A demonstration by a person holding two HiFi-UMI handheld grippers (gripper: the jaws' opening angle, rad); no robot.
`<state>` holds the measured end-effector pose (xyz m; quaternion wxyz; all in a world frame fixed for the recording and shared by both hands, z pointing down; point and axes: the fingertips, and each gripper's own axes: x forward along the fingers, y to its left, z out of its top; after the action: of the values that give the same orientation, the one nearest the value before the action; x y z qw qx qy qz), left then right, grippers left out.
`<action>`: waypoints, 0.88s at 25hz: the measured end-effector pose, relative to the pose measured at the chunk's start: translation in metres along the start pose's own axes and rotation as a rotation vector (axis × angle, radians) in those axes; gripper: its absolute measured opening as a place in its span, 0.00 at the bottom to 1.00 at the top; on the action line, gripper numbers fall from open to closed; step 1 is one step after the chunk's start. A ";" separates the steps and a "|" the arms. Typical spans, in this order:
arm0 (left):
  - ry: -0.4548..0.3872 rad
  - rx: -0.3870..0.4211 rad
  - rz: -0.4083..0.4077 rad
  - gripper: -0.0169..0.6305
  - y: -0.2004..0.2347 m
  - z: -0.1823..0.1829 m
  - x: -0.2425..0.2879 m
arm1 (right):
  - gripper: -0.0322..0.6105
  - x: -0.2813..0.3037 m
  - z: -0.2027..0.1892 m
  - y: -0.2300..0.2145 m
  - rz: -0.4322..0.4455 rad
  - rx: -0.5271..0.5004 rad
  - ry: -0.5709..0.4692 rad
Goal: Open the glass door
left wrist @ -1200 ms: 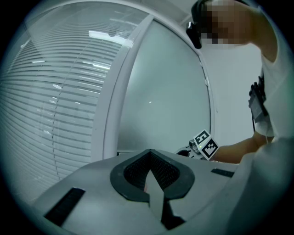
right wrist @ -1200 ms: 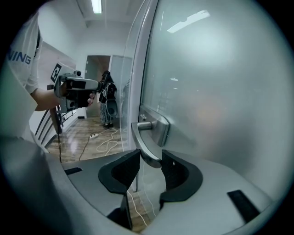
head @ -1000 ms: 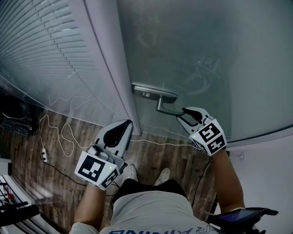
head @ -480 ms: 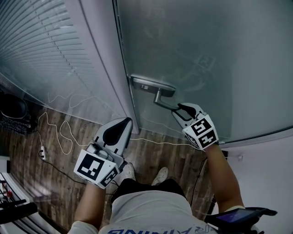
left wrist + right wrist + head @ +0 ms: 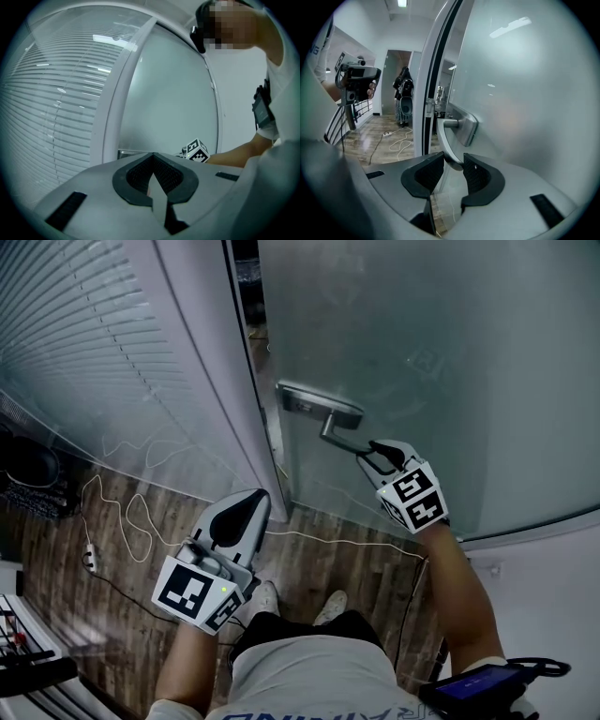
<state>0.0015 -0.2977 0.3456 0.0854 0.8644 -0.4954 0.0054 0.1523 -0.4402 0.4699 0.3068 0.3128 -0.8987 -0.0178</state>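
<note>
The frosted glass door stands slightly ajar, with a dark gap between its edge and the white frame. Its metal lever handle points toward me. My right gripper is shut on the free end of that handle, with the lever between its pads. My left gripper hangs shut and empty low in front of the frame, touching nothing. In the left gripper view its jaws meet at the tip, and the right gripper's marker cube shows beyond them.
A glass wall with blinds runs left of the frame. A white cable and a power strip lie on the wood floor. My shoes stand below the handle. Through the gap a person holds a camera on a stand.
The door has swung away from the frame and a dark gap has opened along its edge. My right gripper moved with the handle. The left gripper stayed where it was.
</note>
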 end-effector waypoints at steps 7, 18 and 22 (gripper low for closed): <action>0.000 0.011 0.012 0.03 0.001 -0.008 0.004 | 0.26 0.008 0.000 -0.023 -0.055 -0.020 -0.017; -0.001 -0.006 0.033 0.03 0.005 -0.004 0.023 | 0.26 0.022 0.006 -0.066 -0.089 0.023 -0.046; 0.000 -0.010 0.051 0.03 0.010 -0.003 0.022 | 0.26 0.028 0.010 -0.079 -0.105 0.034 -0.043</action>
<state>0.0043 -0.3205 0.3522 0.0895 0.8510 -0.5174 0.0053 0.1729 -0.5208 0.4589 0.2808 0.3641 -0.8876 -0.0254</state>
